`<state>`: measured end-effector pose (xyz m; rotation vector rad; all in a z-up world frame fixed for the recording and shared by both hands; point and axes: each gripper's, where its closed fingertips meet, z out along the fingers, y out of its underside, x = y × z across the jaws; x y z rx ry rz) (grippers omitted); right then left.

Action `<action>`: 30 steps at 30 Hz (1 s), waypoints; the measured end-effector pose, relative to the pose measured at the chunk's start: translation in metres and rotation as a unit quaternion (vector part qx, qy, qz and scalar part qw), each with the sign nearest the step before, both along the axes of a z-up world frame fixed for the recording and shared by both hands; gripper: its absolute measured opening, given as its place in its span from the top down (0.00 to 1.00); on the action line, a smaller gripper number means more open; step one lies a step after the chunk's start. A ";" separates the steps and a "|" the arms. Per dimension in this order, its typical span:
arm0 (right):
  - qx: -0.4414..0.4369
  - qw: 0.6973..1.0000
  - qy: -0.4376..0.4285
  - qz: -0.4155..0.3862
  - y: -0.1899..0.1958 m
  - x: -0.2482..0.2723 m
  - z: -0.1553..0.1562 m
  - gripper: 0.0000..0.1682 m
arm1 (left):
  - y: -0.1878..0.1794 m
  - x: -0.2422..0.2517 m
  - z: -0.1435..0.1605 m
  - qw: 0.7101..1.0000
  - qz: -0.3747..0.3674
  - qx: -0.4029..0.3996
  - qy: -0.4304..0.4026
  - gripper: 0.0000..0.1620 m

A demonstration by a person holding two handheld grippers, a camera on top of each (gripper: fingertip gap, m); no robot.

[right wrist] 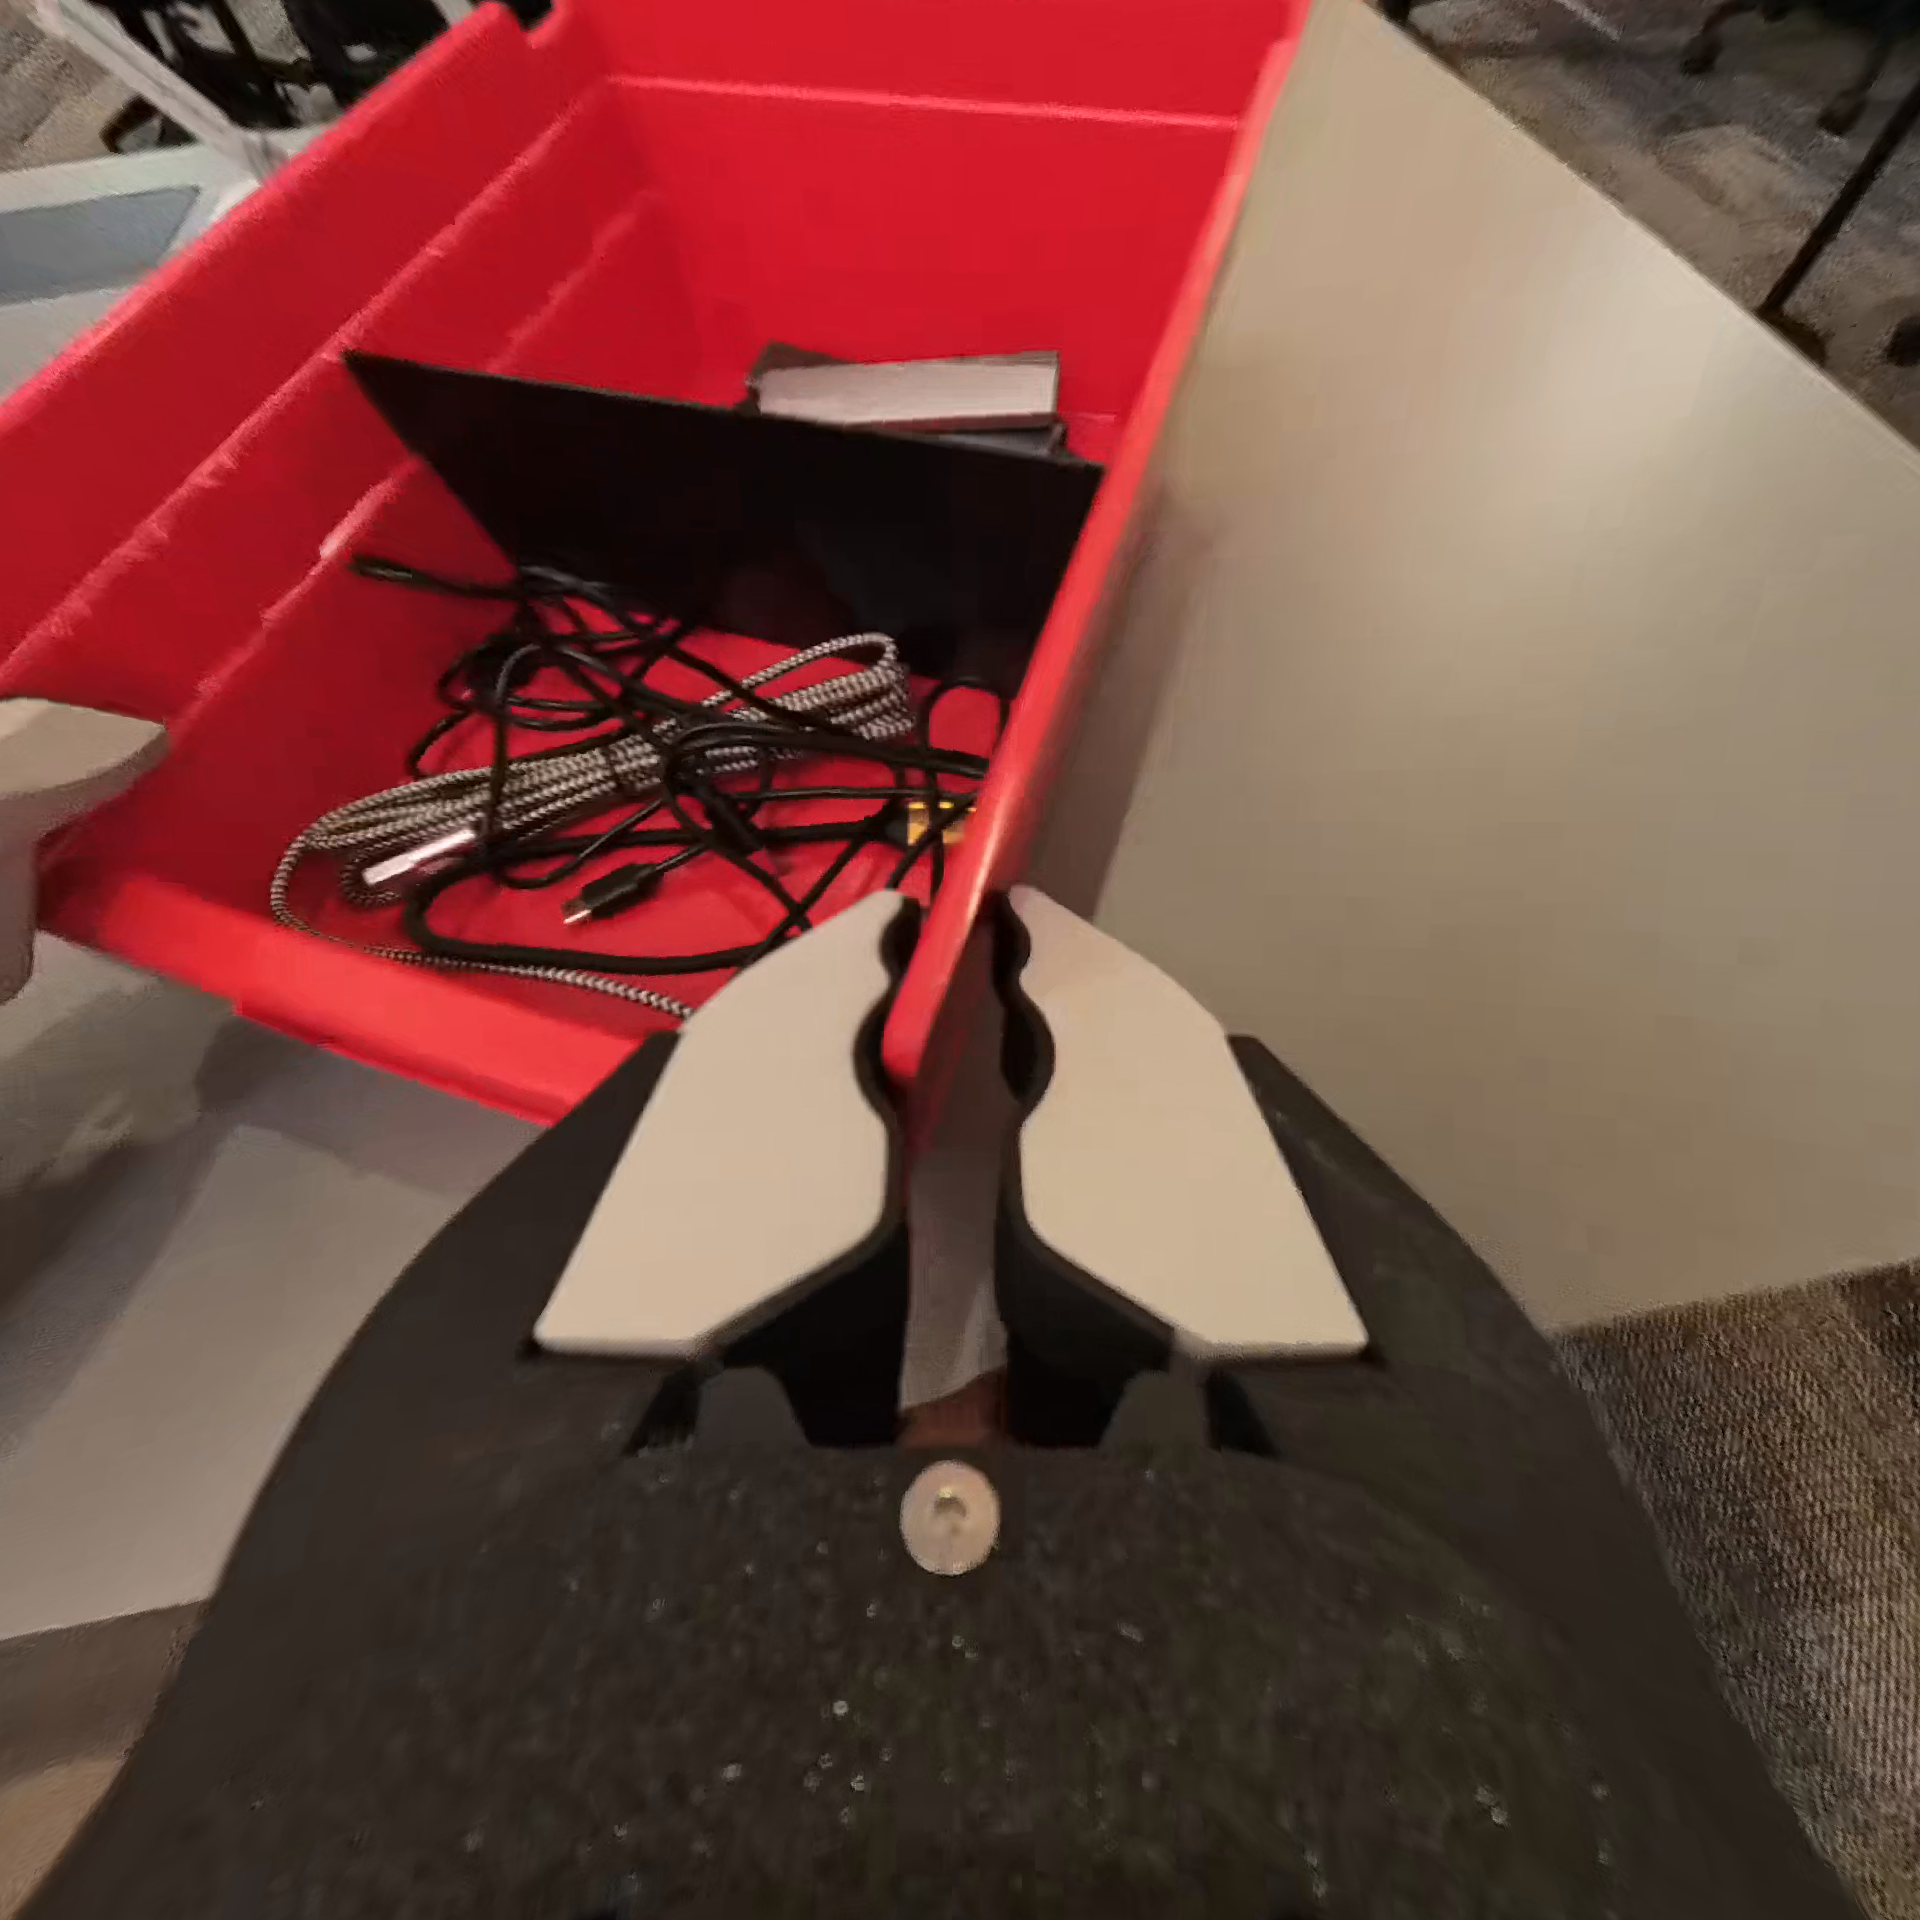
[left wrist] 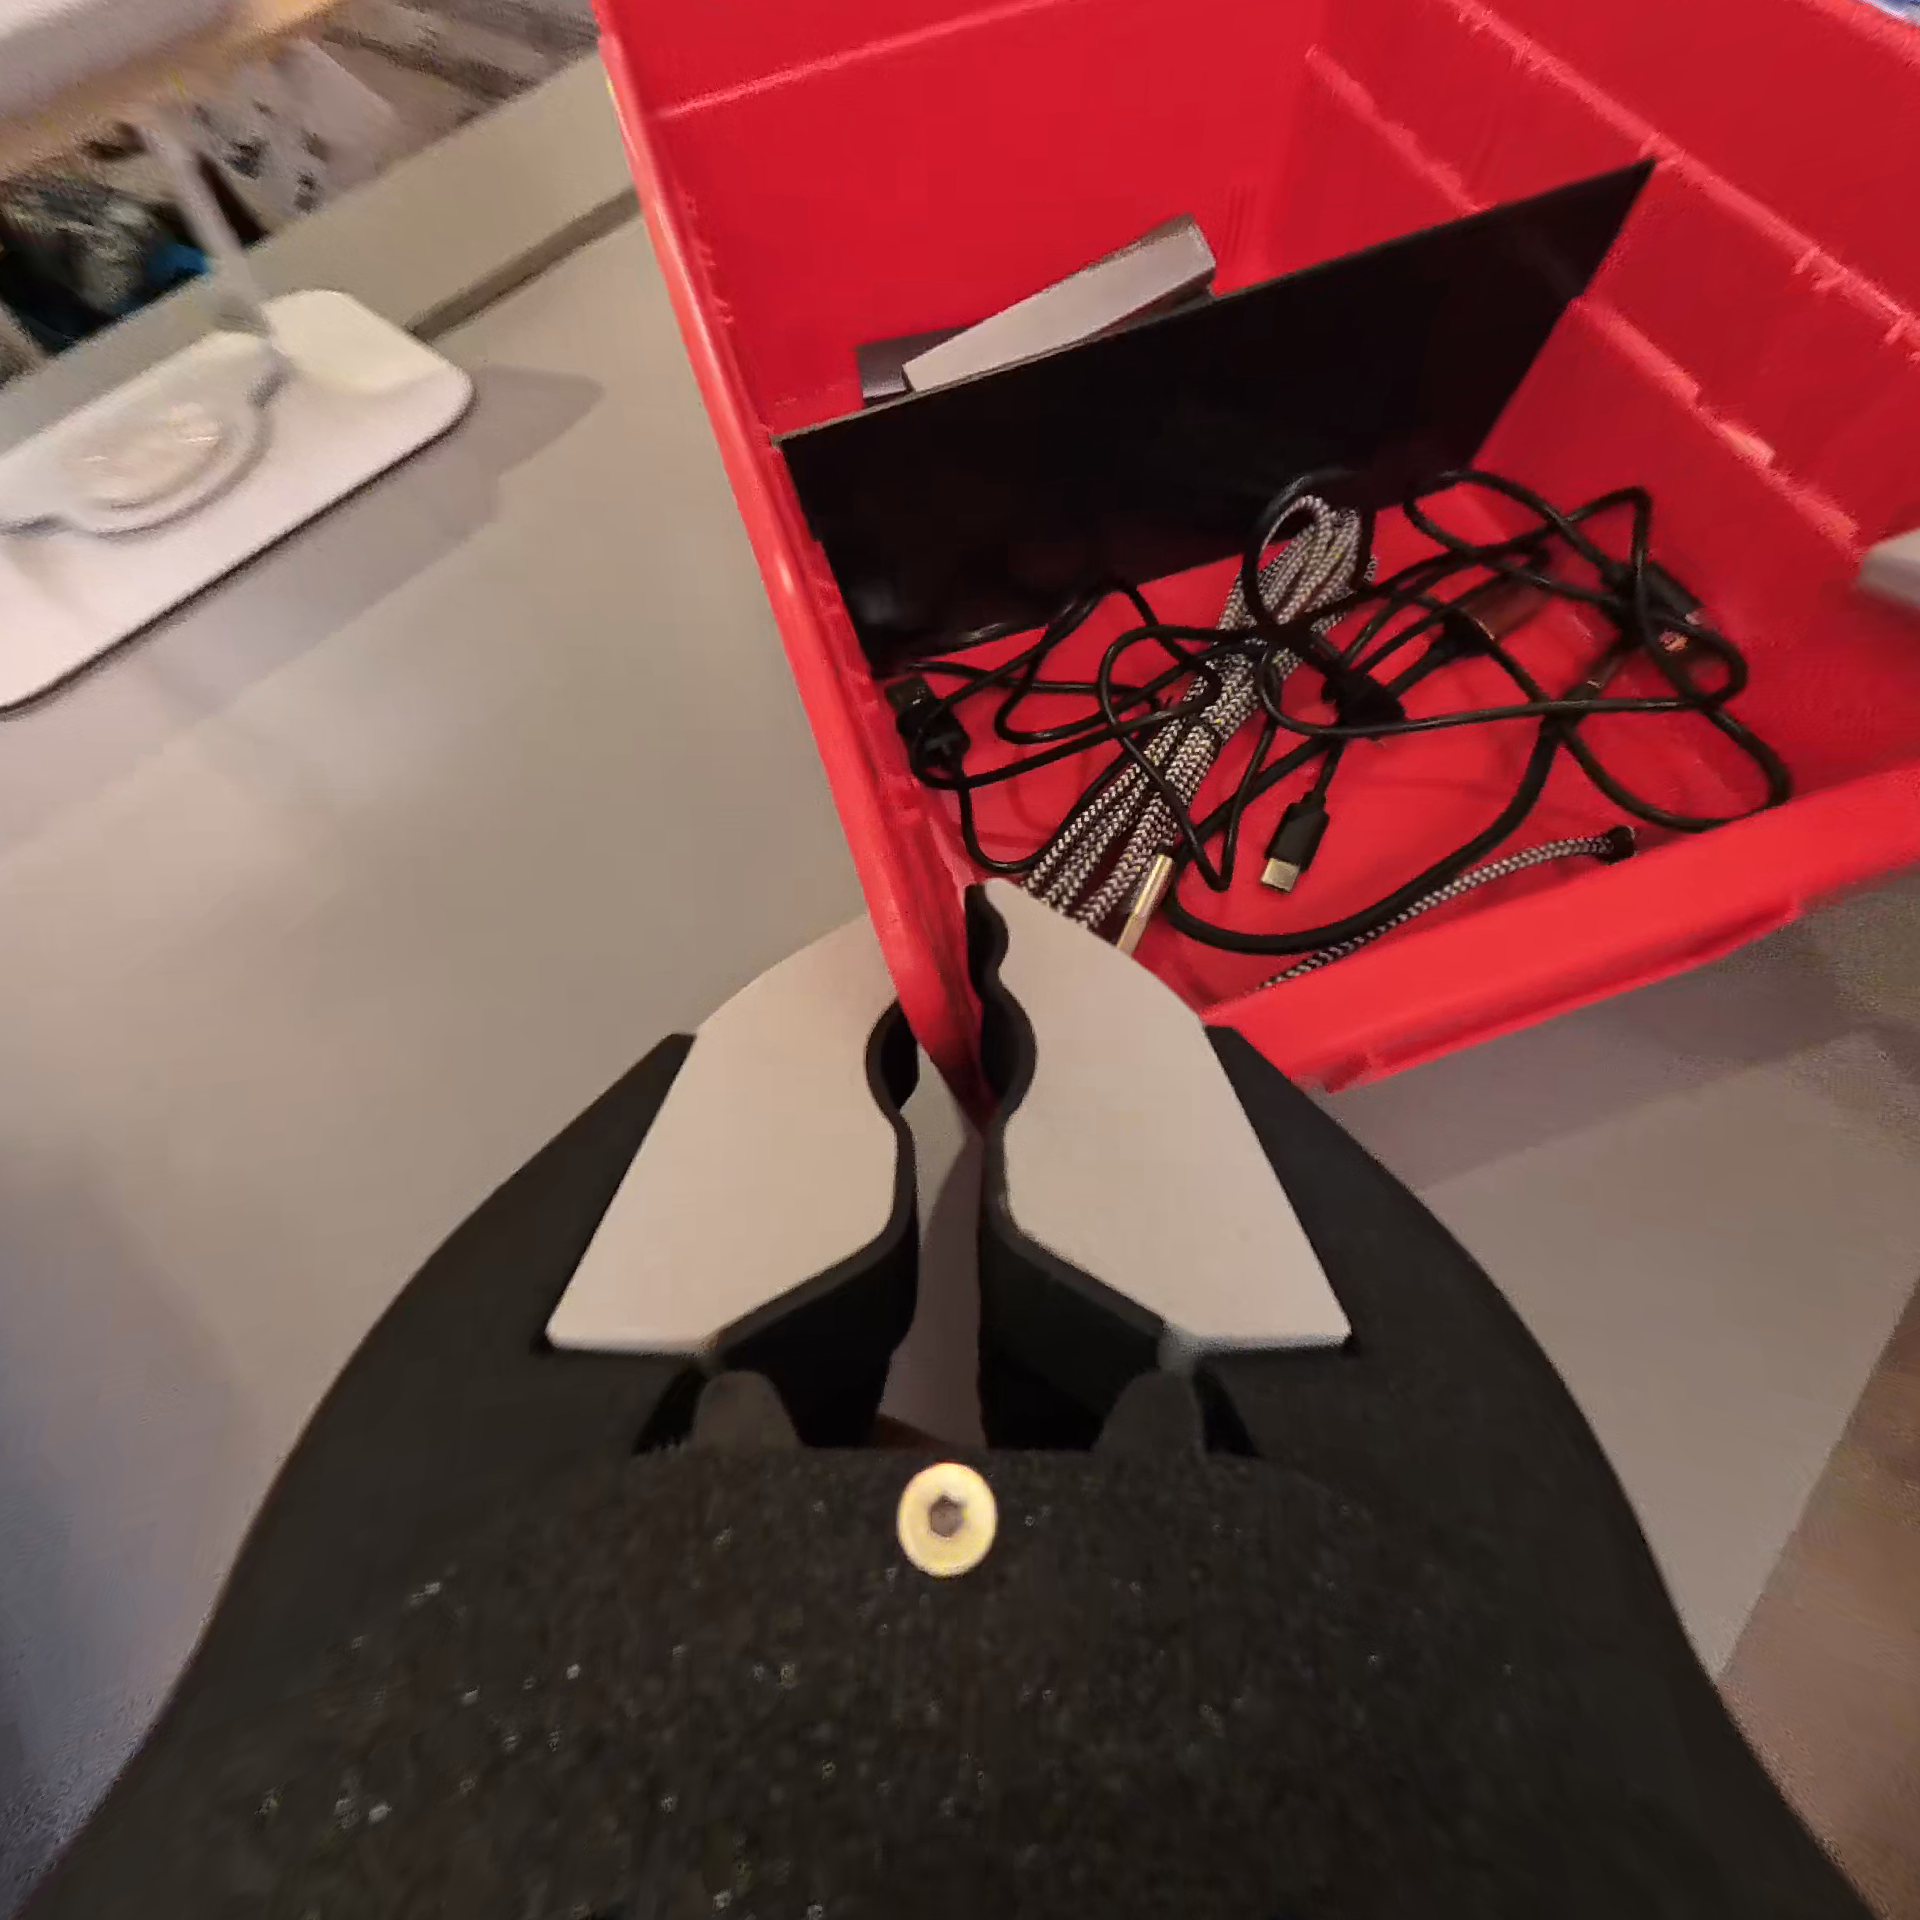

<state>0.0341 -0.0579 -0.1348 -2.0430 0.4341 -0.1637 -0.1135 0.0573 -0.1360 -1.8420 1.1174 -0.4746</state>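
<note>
Red bin (left wrist: 1558, 997): on the bench (left wrist: 416, 935); I read no writing on it.
Left tool (left wrist: 940, 982): I have it clamped on the bin's near left wall.
Right tool (right wrist: 951, 961): clamped on the near right wall (right wrist: 1039, 727).
Ahead of both: tangled cables (left wrist: 1351, 686), black divider (right wrist: 727, 520), grey boxes (right wrist: 914, 395) beyond.

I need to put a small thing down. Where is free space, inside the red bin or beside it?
Free: the grey table right of the red bin, and the bin's far compartment. Crowded: the near compartment, full of tangled cables; dark boxes sit behind the black divider.
</note>
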 end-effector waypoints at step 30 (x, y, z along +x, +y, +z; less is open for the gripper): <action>0.016 0.962 -0.026 0.271 0.050 -0.109 -0.011 0.83 | 0.013 -0.307 0.065 0.923 0.373 0.052 -0.077 0.72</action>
